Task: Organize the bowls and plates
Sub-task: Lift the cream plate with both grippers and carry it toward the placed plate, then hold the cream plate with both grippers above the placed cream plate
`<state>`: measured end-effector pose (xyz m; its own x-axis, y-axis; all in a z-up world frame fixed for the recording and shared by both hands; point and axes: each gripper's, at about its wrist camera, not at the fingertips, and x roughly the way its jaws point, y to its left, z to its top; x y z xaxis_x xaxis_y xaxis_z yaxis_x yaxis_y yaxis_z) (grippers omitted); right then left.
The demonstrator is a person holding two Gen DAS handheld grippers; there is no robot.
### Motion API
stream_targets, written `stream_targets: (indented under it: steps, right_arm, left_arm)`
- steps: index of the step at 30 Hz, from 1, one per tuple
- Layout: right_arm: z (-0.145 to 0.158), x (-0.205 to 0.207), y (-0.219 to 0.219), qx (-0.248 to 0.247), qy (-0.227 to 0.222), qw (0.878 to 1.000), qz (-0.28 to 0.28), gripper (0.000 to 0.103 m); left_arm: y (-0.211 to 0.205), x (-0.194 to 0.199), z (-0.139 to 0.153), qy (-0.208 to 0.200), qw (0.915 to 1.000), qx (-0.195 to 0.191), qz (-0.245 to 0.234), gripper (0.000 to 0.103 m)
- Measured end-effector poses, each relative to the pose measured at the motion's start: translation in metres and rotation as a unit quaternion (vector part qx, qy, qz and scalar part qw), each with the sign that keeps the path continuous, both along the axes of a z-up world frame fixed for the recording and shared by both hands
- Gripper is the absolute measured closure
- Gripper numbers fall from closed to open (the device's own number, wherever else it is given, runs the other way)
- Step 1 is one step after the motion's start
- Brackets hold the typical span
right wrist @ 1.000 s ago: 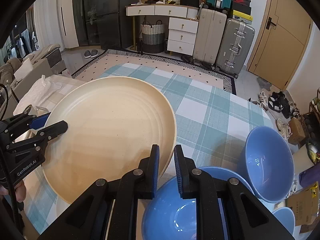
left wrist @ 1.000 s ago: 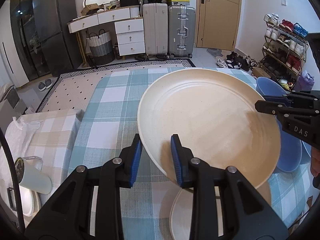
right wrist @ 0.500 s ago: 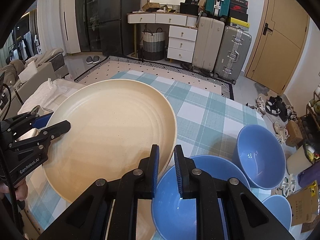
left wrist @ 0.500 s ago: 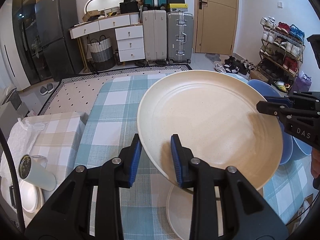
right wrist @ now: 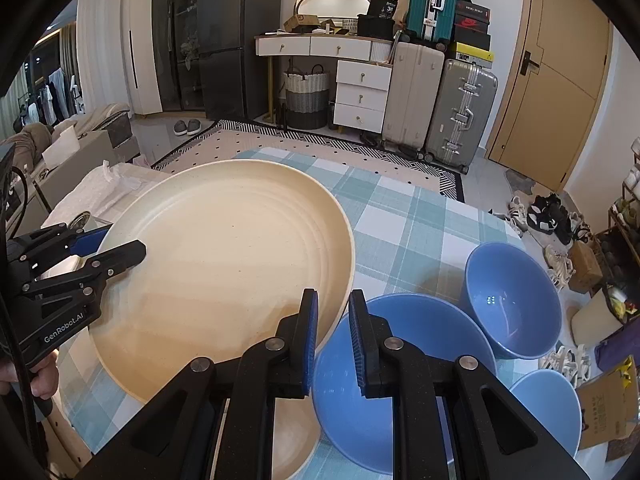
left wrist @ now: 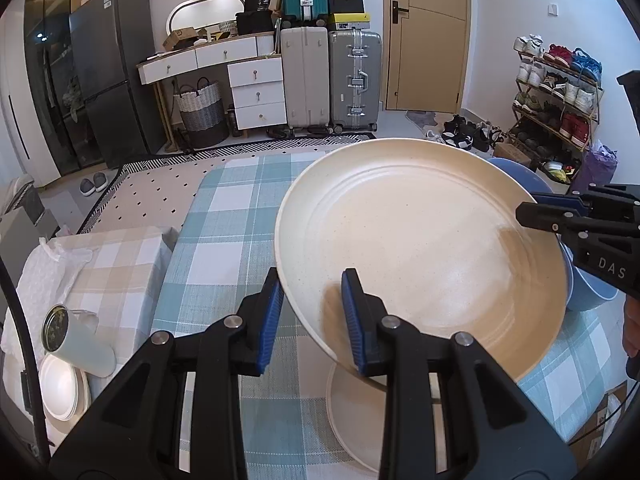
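**Big plate up in the air, pinched at both edges**

Risk first: thin rim grips only, so a slip or an uneven pull between hands could tip the big cream plate (left wrist: 420, 256) and drop it onto the smaller plate (left wrist: 352, 412) beneath, or knock the blue bowls (right wrist: 400, 360). Left claw (left wrist: 312, 308) pinching the near rim, one pad under, one pad on top. Right claw (right wrist: 332, 328) pressed together on the opposite rim. Plate held clear of the checked worktop (left wrist: 224, 248), tilted slightly, spanning between both claws. Farther right, two more bowls, one (right wrist: 516, 304) near the worktop's edge.
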<state>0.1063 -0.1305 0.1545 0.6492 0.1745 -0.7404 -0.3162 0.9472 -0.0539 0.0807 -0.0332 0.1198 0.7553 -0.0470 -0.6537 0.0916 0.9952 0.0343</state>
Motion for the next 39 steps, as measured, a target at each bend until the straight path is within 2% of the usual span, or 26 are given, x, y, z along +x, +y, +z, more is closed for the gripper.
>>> stream_targets:
  steps: [27, 39]
  right_arm:
    - [-0.004, -0.039, 0.001, 0.012, -0.009, 1.0, 0.001, 0.087]
    - [-0.018, -0.06, 0.001, 0.016, -0.004, 1.0, 0.0, 0.087]
  left_arm:
    - [-0.006, -0.061, 0.005, -0.004, 1.0, 0.005, -0.004, 0.078]
    - [-0.004, -0.074, -0.014, 0.004, 1.0, 0.0, -0.004, 0.078]
